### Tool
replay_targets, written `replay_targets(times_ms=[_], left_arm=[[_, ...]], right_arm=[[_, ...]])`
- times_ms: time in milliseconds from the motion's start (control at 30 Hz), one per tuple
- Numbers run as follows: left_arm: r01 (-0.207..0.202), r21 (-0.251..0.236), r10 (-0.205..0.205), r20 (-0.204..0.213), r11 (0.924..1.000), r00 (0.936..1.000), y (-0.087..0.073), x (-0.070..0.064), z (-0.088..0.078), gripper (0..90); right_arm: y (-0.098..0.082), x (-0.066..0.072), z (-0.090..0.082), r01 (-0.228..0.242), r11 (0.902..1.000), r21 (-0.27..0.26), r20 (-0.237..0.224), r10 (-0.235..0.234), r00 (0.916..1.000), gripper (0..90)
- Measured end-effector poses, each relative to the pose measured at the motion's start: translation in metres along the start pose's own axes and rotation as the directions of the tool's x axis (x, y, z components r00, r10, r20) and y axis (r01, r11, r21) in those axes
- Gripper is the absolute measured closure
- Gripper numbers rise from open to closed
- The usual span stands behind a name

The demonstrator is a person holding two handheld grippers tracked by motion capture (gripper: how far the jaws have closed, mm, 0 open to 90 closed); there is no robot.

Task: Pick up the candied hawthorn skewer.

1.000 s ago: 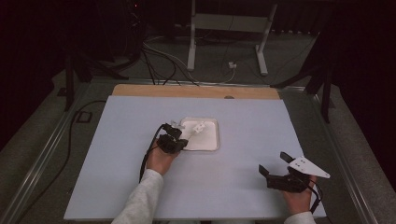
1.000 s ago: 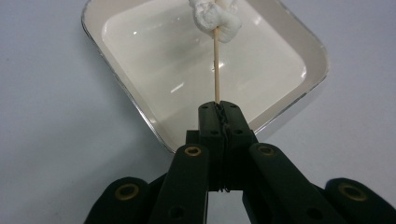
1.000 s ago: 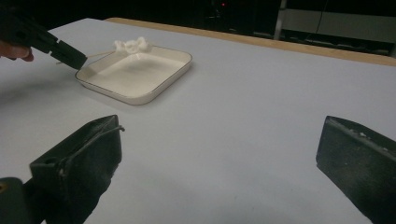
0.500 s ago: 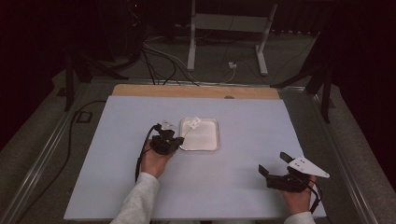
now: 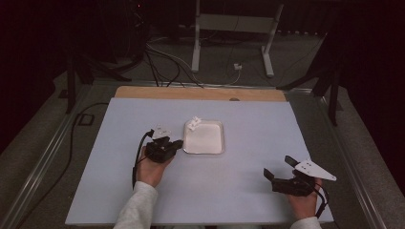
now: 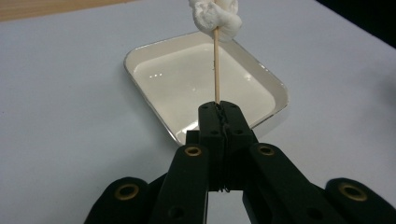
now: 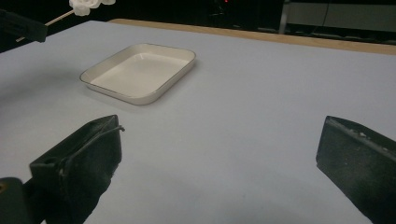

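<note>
Left tool point(image 6: 219, 122) clamps a skewer point(image 6: 216, 65) of perhaps marshmallow; right tool point(image 7: 219, 154) gapes; no legible writing.

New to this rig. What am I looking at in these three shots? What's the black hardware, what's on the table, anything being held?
No robot here: a person holds a hand-operated claw in each hand. The high view looks down on the table from above; the other two cameras ride on the claws and look along their black jaws.

On the pale table sits a white tray, which looks empty.

The left claw is shut on a thin wooden skewer with a white, marshmallow-like lump on its tip, held above the tray's edge. The right claw is open and holds nothing, near the table's right front corner.
</note>
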State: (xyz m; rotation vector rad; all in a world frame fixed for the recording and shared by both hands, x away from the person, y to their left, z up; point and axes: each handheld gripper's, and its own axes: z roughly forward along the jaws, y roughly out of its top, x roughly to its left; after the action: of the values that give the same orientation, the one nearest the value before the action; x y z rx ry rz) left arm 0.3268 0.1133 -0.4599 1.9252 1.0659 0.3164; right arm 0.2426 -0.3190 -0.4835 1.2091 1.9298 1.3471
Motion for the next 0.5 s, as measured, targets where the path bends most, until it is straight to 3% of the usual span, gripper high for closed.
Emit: replay_targets(times_ms=[267, 500], left_arm=[[-0.016, -0.043, 0.017, 0.017, 0.9990, 0.9997, -0.002, 0.002, -0.005, 90.0], [-0.022, -0.076, 0.024, 0.021, 0.9968, 0.9995, -0.002, 0.005, -0.010, 90.0]], right_arm=[[0.007, -0.001, 0.005, -0.043, 0.9982, -0.043, -0.063, 0.040, 0.9972, 0.3], [0.035, 0.001, 0.013, -0.062, 0.9945, -0.084, -0.107, 0.052, 0.9928, 0.3]])
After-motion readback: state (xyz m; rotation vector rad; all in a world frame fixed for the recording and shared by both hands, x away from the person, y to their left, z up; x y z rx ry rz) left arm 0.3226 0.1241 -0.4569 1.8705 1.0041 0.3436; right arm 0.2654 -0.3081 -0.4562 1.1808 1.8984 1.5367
